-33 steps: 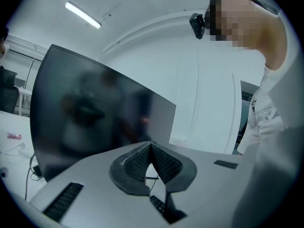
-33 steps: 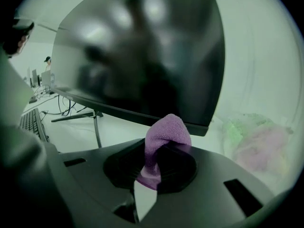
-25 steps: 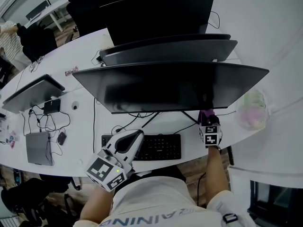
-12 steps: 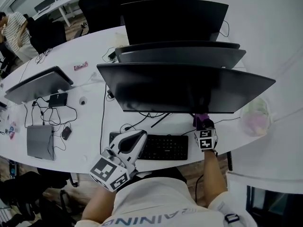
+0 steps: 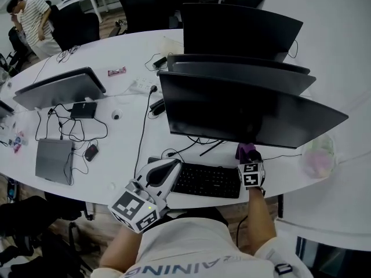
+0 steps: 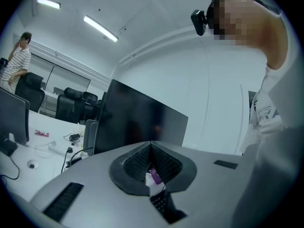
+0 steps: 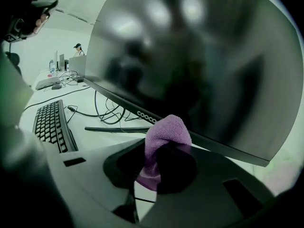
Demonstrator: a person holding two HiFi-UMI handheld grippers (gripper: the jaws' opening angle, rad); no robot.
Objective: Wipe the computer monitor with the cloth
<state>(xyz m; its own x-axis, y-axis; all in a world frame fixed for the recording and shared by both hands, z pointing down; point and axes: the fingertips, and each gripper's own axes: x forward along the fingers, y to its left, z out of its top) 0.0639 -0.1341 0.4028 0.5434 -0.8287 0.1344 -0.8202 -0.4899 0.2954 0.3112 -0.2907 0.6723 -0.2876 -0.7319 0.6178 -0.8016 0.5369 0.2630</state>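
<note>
The right gripper's (image 7: pixel 159 163) fingers (image 7: pixel 179 171) pinch the purple cloth (image 7: pixel 164 134), whose top sits just under the monitor's (image 7: pixel 199 65) lower edge. The left gripper's (image 6: pixel 151 151) fingers (image 6: pixel 135 163) are pressed together, with the keyboard (image 5: pixel 208 180) just beyond their tips.

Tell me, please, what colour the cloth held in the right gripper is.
Purple; the cloth shows best in the right gripper view.

Keyboard (image 5: pixel 207 180) on white desk (image 5: pixel 116 54); closed laptop (image 5: pixel 54 161) left; striped-shirt person (image 5: pixel 32 17) far left.
</note>
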